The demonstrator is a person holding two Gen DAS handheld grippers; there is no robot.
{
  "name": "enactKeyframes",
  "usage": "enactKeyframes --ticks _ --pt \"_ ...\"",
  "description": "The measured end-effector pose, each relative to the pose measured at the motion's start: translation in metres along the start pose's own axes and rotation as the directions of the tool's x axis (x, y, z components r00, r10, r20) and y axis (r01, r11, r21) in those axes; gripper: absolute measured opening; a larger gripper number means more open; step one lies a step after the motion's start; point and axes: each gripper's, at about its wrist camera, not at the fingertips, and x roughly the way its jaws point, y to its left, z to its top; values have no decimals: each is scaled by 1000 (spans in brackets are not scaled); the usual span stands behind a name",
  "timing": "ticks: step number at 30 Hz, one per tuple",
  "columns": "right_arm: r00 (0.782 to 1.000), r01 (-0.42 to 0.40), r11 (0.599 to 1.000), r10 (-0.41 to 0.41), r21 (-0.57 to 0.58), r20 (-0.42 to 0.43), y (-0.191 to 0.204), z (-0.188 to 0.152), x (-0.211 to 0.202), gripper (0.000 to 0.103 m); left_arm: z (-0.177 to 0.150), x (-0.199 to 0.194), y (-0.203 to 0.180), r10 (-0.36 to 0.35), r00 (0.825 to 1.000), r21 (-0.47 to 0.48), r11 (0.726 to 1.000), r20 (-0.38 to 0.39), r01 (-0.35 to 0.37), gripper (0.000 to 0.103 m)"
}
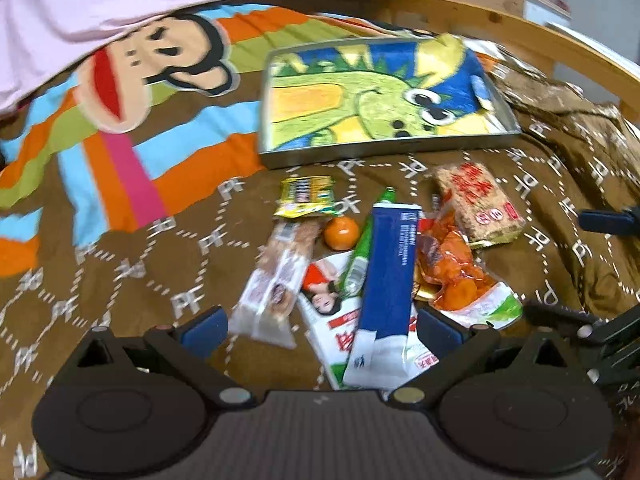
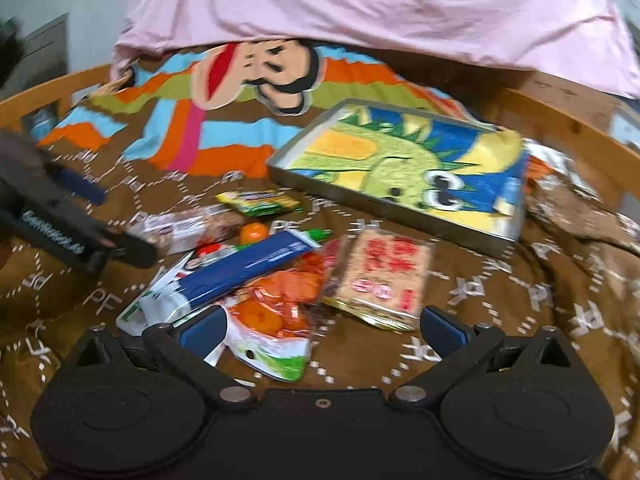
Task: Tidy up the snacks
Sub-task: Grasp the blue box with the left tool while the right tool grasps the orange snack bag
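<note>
Two hand-held grippers hover over the snack pile, jaws spread wide, holding nothing: the left hand-held gripper point(image 1: 322, 330) above the blue carton point(image 1: 387, 276), the right hand-held gripper point(image 2: 322, 326) above the orange packet point(image 2: 276, 308). Beyond them, in the upper right, lies the metal tray point(image 1: 384, 146) on the bed. Package lettering is blurred.

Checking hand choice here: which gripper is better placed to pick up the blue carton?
Left, probably. The left gripper is open with the blue carton lying between its fingers; the right gripper faces the orange packet.
</note>
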Motion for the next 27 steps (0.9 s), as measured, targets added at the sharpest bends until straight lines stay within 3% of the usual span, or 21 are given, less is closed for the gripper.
enactKeyframes --ticks 6,11,16,18,20,27 --pt "998 -43 999 42 -18 -49 11 -3 29 102 9 25 1 -109 994 13 994 -5 109 102" --pt "998 -45 998 44 -35 -41 23 -7 41 102 9 37 4 -205 978 4 979 -42 205 98" --pt "999 -40 999 39 -30 -30 31 -5 57 102 7 48 5 -225 971 -10 974 -78 225 97" --pt "999 -39 999 38 -28 -33 32 -6 63 99 7 50 8 -224 971 -28 975 -80 222 96" --pt "998 -39 999 38 -25 -50 33 -7 69 90 7 53 11 -228 970 -49 973 -83 225 94" --pt "994 -48 998 44 -33 -104 30 -5 68 75 3 57 7 -256 961 -31 967 -104 254 79"
